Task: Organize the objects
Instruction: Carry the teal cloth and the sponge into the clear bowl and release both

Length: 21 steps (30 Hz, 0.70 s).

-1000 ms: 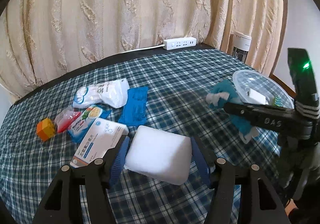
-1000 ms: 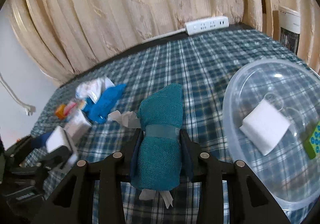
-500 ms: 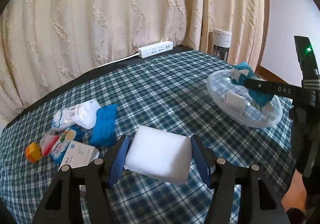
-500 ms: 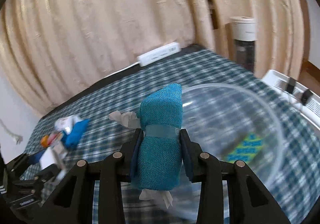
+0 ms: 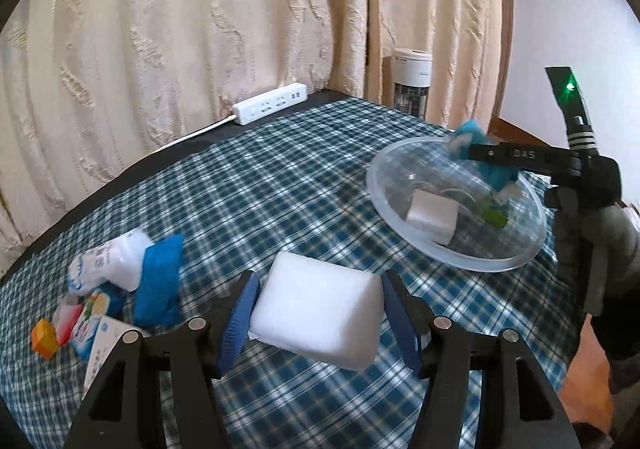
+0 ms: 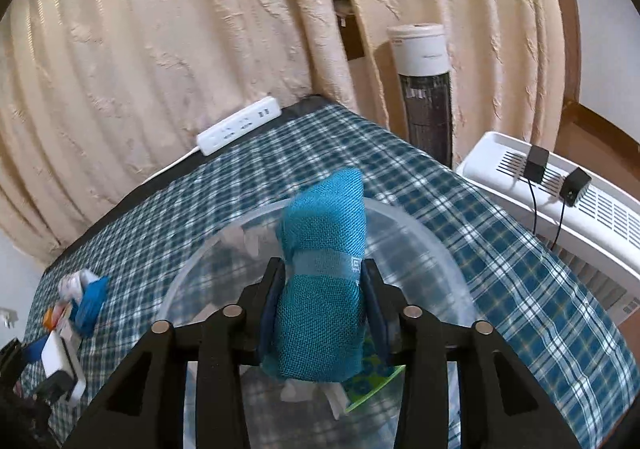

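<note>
My left gripper is shut on a white foam block, held above the plaid tablecloth short of the clear plastic bowl. A smaller white block and a green card lie in the bowl. My right gripper hovers over the bowl with a teal cloth bundle between its pads. Its jaws are opening, and the pads still touch the bundle's sides. From the left wrist view, the right gripper and the bundle hang above the bowl's far side.
On the cloth's left lie a white packet, a blue pouch, an orange cube and a box. A power strip sits at the back edge. A tower fan and a white appliance stand past the table's right edge.
The right gripper carried the teal bundle from left of the bowl to above it. The left gripper with the foam block swung right, so the bowl now looks nearer.
</note>
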Tool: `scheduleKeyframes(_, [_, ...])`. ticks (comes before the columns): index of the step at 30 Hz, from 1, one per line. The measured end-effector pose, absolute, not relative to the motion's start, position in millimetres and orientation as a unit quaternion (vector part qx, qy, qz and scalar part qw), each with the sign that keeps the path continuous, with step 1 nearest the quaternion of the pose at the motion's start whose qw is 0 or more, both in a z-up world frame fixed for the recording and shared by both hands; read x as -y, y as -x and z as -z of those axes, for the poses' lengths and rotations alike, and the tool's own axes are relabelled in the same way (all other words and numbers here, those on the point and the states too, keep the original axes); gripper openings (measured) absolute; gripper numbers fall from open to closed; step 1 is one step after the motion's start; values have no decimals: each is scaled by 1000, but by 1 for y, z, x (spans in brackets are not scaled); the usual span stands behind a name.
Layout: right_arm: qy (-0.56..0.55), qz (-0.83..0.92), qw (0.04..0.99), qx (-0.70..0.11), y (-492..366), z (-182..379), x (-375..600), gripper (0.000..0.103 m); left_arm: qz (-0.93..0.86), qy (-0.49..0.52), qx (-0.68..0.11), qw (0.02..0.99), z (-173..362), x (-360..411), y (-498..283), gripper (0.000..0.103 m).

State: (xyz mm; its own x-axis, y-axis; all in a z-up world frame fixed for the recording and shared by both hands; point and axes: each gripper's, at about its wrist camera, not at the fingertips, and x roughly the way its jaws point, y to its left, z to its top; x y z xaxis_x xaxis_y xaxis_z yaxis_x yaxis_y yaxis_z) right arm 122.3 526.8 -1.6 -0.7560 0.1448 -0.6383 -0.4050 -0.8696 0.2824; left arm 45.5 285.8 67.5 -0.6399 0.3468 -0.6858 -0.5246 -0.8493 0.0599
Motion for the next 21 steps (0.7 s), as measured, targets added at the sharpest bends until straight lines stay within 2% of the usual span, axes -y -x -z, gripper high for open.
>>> scheduleKeyframes(4, [309,-913,153,-218,-129,5,-533,48,-889,351,-136,260,-66,-300,-40,66])
scheduleKeyframes(21, [272,-918,160,-240,-169,-7,-525,48,-849,354,-139,366,-65,-389,-35,66])
